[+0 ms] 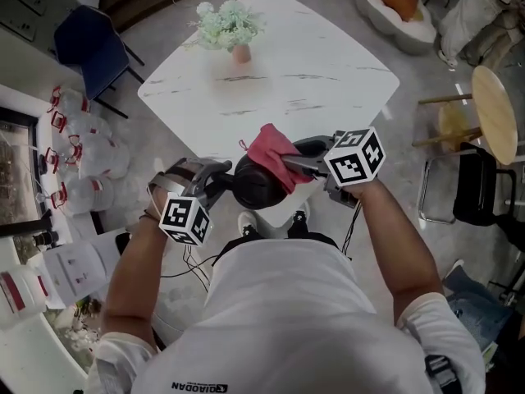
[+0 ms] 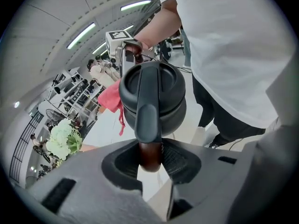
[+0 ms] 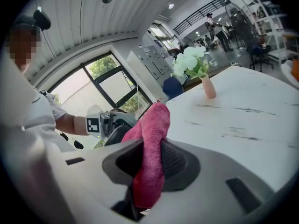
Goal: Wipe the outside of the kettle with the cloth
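Two grippers split the job; left gripper [image 2: 150, 158] fingers [image 2: 180, 161] clench the kettle [image 2: 154, 90] handle [image 2: 148, 120] so we steady it; right gripper [image 3: 150, 162] pinches the cloth [image 3: 155, 125] so we can wipe the side.

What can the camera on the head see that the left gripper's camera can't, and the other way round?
Only the head view: the whole white table, a blue chair, and the left gripper from outside. Only the left gripper view: its jaws clamped on a brown handle end, plus ceiling lights. Both: the black kettle, the pink cloth in the right gripper, and the flowers.
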### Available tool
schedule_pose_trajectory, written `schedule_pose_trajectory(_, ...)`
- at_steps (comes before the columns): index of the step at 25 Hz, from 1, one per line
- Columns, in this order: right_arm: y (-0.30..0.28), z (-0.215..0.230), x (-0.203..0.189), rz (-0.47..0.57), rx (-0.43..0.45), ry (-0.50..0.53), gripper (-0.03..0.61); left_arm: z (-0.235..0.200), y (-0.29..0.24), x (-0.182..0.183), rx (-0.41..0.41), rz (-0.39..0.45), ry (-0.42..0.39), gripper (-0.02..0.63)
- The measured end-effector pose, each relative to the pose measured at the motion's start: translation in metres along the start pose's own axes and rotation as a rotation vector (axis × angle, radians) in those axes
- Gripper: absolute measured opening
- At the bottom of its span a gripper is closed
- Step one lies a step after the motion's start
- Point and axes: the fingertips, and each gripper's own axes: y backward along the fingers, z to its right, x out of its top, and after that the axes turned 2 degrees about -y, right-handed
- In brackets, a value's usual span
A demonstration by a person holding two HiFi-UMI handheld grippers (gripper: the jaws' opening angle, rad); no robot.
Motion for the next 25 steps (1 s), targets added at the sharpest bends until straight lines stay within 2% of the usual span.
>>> schedule_pose_trajectory(3,0.002,0.018,-0.003,0.003,-0.040,-0.023,0.097,-0.003,-0.001,0.004,0.012,-0.005,-0.007,0.115)
schedule_pose_trajectory(6,-0.001,0.038,-0.015,-0.041,-0.077,-0.026,0.097,-0.006,-0.001,0.008,0.021,-0.018,-0.031,0.114)
schedule_pose_trajectory(12,-0.009,0.069,-0.029,-0.061,-0.108,-0.066,0.095,-0.012,-0.003,0.012,0.034,-0.030,-0.057,0.114)
schedule_pose_trajectory(17,-0.015,0.092,-0.041,-0.095,-0.151,-0.079,0.095,-0.014,-0.004,0.014,0.045,-0.033,-0.045,0.113)
schedule_pose_trajectory(25,-0.025,0.130,-0.067,-0.095,-0.224,-0.169,0.095,-0.015,-0.003,0.017,0.060,-0.028,-0.026,0.114)
